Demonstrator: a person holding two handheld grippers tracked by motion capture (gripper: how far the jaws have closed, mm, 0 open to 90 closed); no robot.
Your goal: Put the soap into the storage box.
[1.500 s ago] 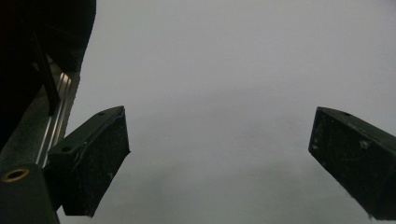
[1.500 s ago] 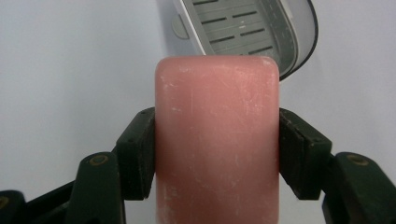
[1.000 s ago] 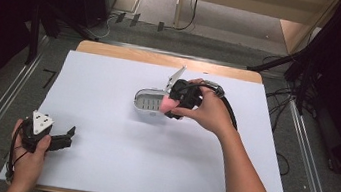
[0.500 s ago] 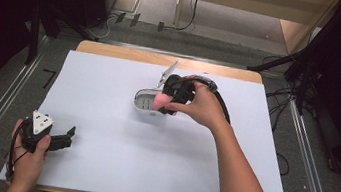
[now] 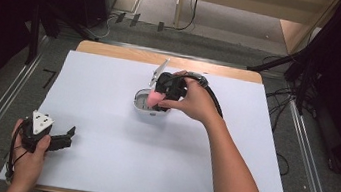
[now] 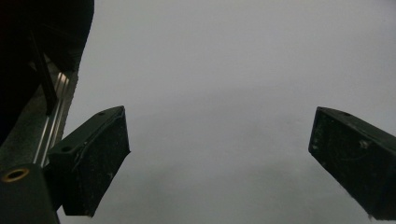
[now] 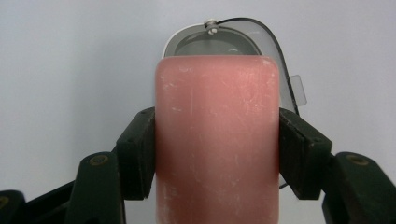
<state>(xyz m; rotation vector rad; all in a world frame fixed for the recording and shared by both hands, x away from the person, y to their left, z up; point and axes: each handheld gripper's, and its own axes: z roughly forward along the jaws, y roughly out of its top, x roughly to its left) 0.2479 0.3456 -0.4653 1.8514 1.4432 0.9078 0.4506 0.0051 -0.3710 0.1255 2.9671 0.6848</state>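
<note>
- Pink soap bar (image 7: 217, 140): rounded oblong block, matt with pale scuffs. Judged rigid, moderately light, liable to slip if damp and to dent under a hard pinch; best taken across its two long flat sides, near mid-length.
- Position against jaws: in the right gripper view the bar stands at frame centre, running from the bottom edge up to its rounded top, with one black pad pressed on each long side at about mid-height. Grip looks square and even.
- Right gripper (image 5: 162, 95): jaws closed on the bar; in the high view it sits just above frame centre, the bar's pink end (image 5: 155, 97) pointing down and left over the dish.
- Soap dish (image 7: 219, 39): pale oval box directly behind the bar's top, upper centre of the right gripper view; its clear hinged lid (image 5: 158, 72) stands open and tilted up. Whether the bar touches the dish cannot be told.
- Left gripper (image 5: 54, 138): lower left of the high view, resting at the desk's near edge, jaws wide apart with nothing between them.
- Desk (image 5: 98, 166): white sheet over a wooden top.
</note>
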